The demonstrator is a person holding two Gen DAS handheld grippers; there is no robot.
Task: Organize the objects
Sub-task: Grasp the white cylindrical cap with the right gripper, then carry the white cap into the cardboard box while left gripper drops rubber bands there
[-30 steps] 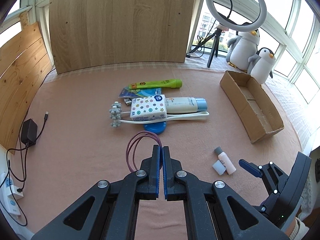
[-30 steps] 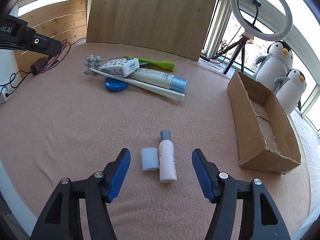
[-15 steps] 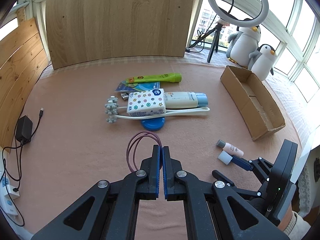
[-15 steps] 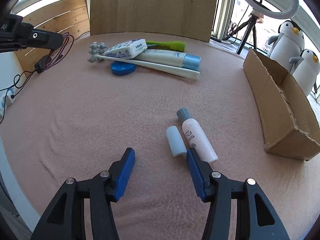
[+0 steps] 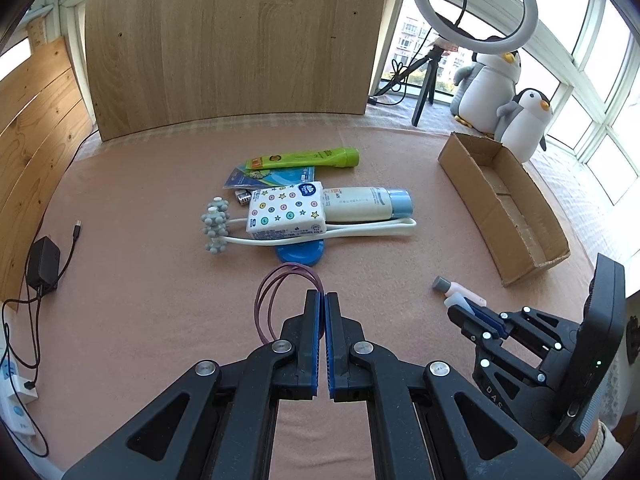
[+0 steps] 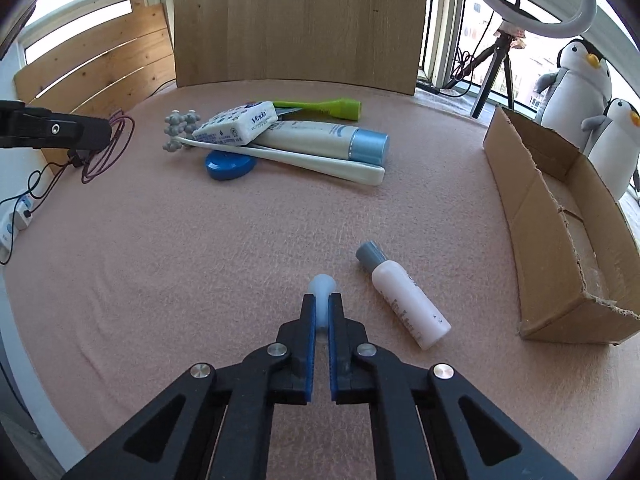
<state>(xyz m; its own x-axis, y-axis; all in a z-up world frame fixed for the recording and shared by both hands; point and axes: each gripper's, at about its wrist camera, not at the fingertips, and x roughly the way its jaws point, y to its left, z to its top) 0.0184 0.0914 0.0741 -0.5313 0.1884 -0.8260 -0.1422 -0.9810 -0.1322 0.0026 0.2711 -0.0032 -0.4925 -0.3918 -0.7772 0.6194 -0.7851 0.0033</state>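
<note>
My left gripper (image 5: 323, 295) is shut on a purple hair tie (image 5: 276, 288) and holds it above the pink mat; it also shows in the right wrist view (image 6: 105, 148). My right gripper (image 6: 321, 301) is shut on a small pale blue cap (image 6: 322, 290) low over the mat. A pink-white bottle with a grey cap (image 6: 404, 295) lies just right of it. The open cardboard box (image 6: 560, 232) stands at the right. A pile sits mid-mat: tissue pack (image 5: 286, 210), cream tube (image 5: 366, 204), white massage roller (image 5: 304, 236), blue lid (image 5: 301, 252), green tube (image 5: 304, 158).
A wooden board (image 5: 228, 44) stands at the back. A black charger with cables (image 5: 42, 264) lies at the left edge. A ring light on a tripod (image 5: 472, 8) and two penguin plush toys (image 5: 516, 120) stand behind the box.
My right gripper moved left over the pale blue cap and closed on it. The bottle has rolled to a slanted position. My left gripper still holds the hair tie.
</note>
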